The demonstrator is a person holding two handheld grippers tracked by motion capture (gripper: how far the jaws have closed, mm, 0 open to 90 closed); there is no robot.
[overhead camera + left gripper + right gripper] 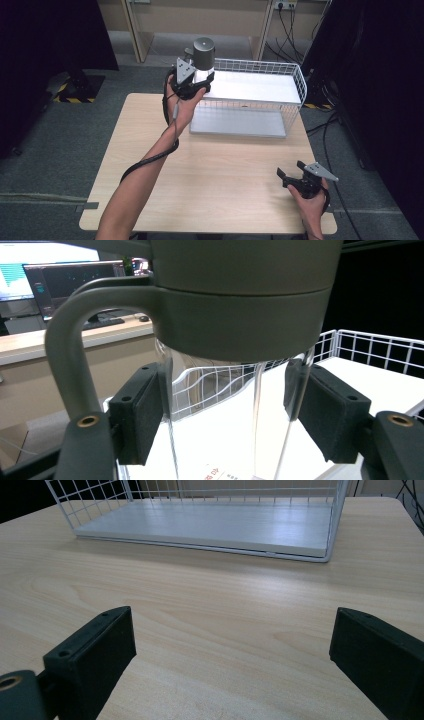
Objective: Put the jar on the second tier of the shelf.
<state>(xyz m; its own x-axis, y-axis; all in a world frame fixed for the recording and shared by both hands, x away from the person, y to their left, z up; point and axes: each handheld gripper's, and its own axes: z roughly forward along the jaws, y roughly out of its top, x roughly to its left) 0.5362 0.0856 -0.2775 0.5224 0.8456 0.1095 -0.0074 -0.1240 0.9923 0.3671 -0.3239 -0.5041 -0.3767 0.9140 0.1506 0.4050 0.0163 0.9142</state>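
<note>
The left tool (200,82) clamps a clear glass jug (225,405) with a grey lid and curved handle, holding it above the white wire basket's (300,80) left end. The right tool (292,177) rests wide apart over the bench (225,170).

Jug (202,62): clear body, grey lid and handle. Basket (298,80): white wire grid, white floor. Bench (210,170): light wood grain. Tongs (196,85): black pads.

Grey carpet floor (45,165), wooden table (215,185), desk with monitor (75,282) behind.
</note>
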